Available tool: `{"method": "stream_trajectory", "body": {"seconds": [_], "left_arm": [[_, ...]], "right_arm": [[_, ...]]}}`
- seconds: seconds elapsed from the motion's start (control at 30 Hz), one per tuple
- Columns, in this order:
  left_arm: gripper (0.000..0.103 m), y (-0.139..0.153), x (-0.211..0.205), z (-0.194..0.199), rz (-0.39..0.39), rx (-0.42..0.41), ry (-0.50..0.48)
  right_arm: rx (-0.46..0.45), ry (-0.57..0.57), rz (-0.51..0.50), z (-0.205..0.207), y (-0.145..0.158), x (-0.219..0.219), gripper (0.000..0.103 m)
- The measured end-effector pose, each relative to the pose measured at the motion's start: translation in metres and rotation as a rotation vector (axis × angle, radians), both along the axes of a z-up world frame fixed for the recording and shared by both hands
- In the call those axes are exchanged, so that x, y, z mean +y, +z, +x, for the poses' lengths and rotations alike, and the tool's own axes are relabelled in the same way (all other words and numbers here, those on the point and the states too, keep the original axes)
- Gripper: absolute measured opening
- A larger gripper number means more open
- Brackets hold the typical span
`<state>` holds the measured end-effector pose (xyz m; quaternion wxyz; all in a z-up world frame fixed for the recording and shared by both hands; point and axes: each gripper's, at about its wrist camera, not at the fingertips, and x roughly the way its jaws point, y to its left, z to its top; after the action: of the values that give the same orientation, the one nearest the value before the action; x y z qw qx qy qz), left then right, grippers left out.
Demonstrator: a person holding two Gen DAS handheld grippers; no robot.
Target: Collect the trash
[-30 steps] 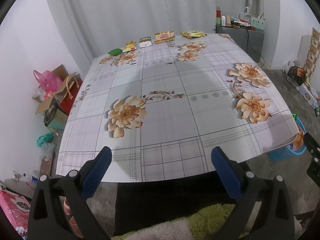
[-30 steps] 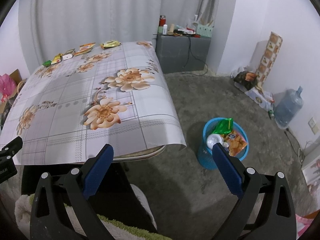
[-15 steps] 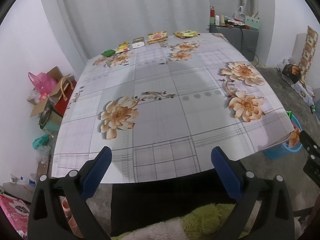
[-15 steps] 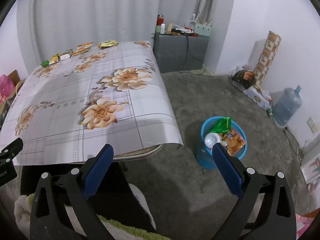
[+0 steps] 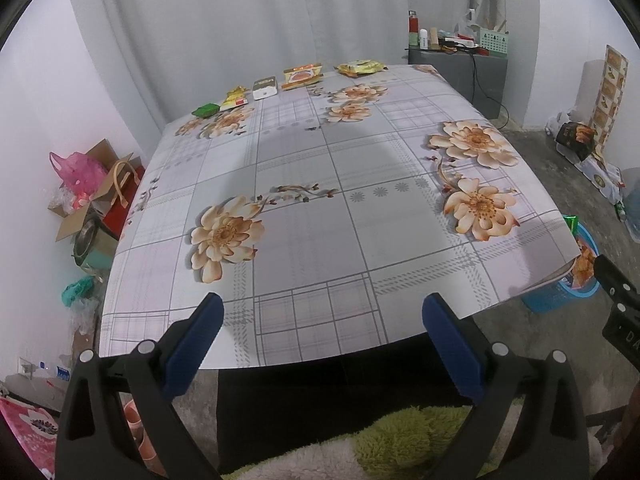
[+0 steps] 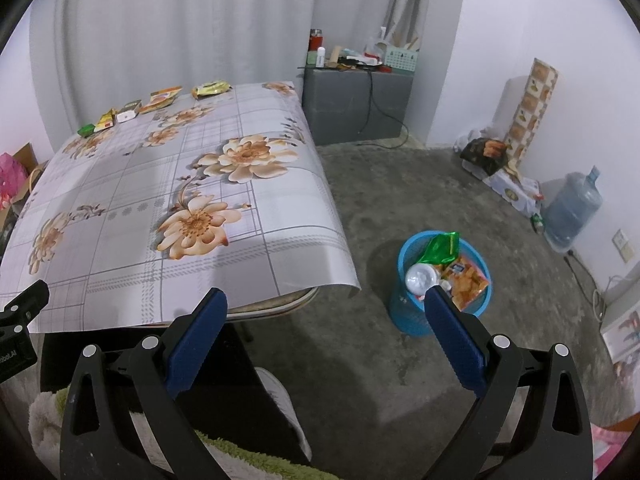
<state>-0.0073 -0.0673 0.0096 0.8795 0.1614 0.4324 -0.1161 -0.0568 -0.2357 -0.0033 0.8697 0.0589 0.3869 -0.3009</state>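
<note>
Several pieces of trash lie in a row along the far edge of the flowered table (image 5: 320, 240): a green packet (image 5: 205, 110), a yellow wrapper (image 5: 235, 98), a white box (image 5: 265, 87), an orange packet (image 5: 302, 75) and a yellow-green packet (image 5: 361, 67). The right wrist view shows the same row, from the green packet (image 6: 85, 129) to the yellow-green packet (image 6: 211, 89). A blue bin (image 6: 442, 284) holding wrappers stands on the floor right of the table. My left gripper (image 5: 323, 312) hangs open over the near table edge, empty. My right gripper (image 6: 326, 308) is open and empty, near the table's right corner.
A grey cabinet (image 6: 356, 100) with bottles stands at the back. A water jug (image 6: 574, 208) and bags (image 6: 486, 156) line the right wall. Cardboard boxes and a pink bag (image 5: 80, 172) crowd the floor left of the table. A person's lap with a green fuzzy cloth (image 5: 400, 440) is below.
Both views have shifted slightly, the table appearing a little nearer and lower. Both grippers stay open and empty.
</note>
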Motion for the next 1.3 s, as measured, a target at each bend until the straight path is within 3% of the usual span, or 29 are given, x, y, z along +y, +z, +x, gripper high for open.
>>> {"method": "stream_trajectory", "body": {"seconds": [1.3], "left_arm": [[0.097,0.0002,-0.0029,-0.0017,0.002,0.001,0.002]], "right_arm": [[-0.001,0.003,-0.001,0.0013,0.0012,-0.0003,0.095]]}}
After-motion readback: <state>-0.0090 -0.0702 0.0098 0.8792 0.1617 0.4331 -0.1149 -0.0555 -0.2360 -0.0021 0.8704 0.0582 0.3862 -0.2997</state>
